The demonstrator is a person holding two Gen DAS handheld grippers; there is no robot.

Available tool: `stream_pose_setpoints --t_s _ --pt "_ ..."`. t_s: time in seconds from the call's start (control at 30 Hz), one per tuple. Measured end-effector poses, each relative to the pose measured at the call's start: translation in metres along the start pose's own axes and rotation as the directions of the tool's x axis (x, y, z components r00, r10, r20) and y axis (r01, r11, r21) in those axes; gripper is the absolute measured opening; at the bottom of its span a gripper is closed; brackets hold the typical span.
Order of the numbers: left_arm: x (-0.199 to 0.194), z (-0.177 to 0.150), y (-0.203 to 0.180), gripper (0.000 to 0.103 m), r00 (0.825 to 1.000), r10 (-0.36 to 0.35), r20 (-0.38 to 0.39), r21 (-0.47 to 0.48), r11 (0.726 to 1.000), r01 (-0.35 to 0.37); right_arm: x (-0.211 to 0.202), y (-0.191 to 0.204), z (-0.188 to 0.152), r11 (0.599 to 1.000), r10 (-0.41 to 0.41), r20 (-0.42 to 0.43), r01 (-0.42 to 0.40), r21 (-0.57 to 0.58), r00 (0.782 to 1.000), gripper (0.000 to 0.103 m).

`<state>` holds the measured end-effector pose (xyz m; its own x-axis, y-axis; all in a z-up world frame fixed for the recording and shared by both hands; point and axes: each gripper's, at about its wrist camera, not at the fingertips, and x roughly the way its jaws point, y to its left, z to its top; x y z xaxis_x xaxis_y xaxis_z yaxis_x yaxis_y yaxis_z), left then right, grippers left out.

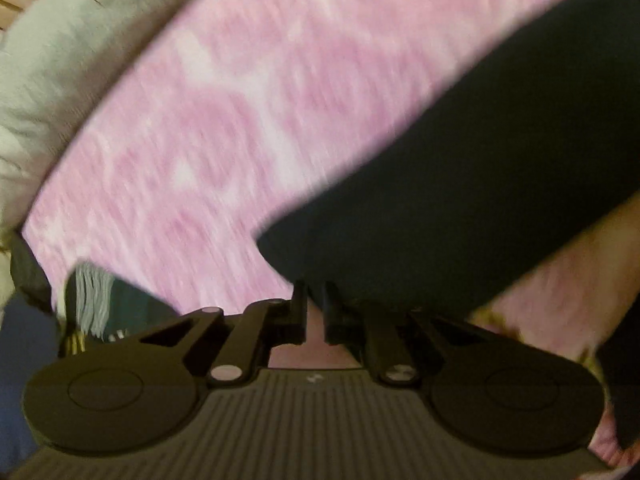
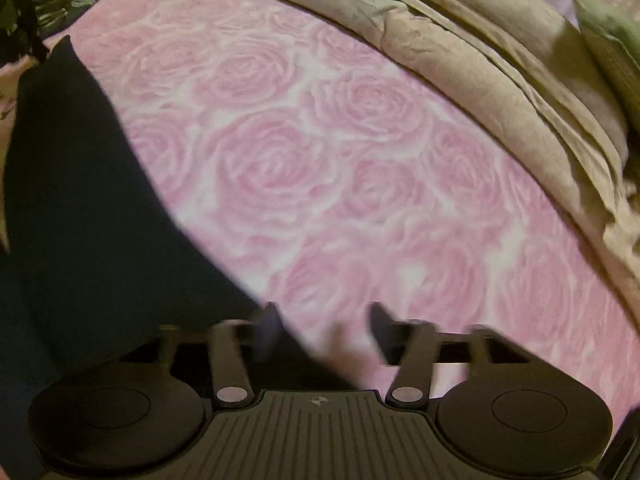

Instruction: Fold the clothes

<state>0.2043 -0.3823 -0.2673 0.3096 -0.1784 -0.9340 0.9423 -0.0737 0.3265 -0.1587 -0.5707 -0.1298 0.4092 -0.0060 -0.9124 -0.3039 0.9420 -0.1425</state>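
A dark navy garment lies across a pink rose-patterned blanket. In the left wrist view its near corner reaches my left gripper, whose jaws are nearly together with the cloth's edge pinched at their tips. The same dark garment fills the left side of the right wrist view, and its edge runs down under my right gripper. That gripper stands open above the blanket. Its left finger is over the cloth edge and its right finger over bare blanket; the pads press on nothing.
Rumpled beige bedding borders the blanket's far side, with a pale green pillow at the right. Pale bedding lies at the upper left of the left wrist view. A fringed teal cloth lies beside the left gripper.
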Motion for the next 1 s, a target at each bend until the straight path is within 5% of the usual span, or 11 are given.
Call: stream_pose_setpoints --t_s 0.17,0.3,0.5,0.6,0.8,0.9,1.0 --pt "-0.031 -0.007 -0.009 0.021 0.998 0.03 0.052 -0.01 1.0 -0.03 -0.008 0.037 -0.066 0.968 0.037 -0.122 -0.005 0.25 0.992 0.067" --pt "-0.068 0.014 -0.029 0.029 0.987 0.012 0.158 0.017 1.0 -0.015 -0.043 0.057 -0.117 0.861 0.038 -0.12 0.029 0.508 0.992 0.067" --pt "-0.108 0.062 -0.113 0.035 0.941 -0.175 0.288 0.178 0.976 0.127 -0.109 0.091 -0.176 0.722 -0.074 -0.122 0.137 0.678 0.99 0.068" --pt "-0.127 0.082 -0.176 0.037 0.898 -0.313 0.311 0.317 0.924 0.212 -0.133 0.102 -0.218 0.632 -0.109 -0.153 0.187 0.752 0.982 0.068" --pt "-0.168 0.111 -0.309 0.046 0.794 -0.534 0.292 0.563 0.767 0.309 -0.172 0.097 -0.313 0.399 -0.166 -0.204 0.255 0.881 0.965 0.068" --pt "-0.185 0.124 -0.369 0.046 0.756 -0.597 0.268 0.636 0.699 0.327 -0.183 0.074 -0.349 0.363 -0.193 -0.2 0.259 0.895 0.961 0.068" --pt "-0.198 0.143 -0.418 0.046 0.743 -0.614 0.266 0.662 0.676 0.323 -0.193 0.051 -0.386 0.329 -0.217 -0.19 0.255 0.909 0.957 0.068"
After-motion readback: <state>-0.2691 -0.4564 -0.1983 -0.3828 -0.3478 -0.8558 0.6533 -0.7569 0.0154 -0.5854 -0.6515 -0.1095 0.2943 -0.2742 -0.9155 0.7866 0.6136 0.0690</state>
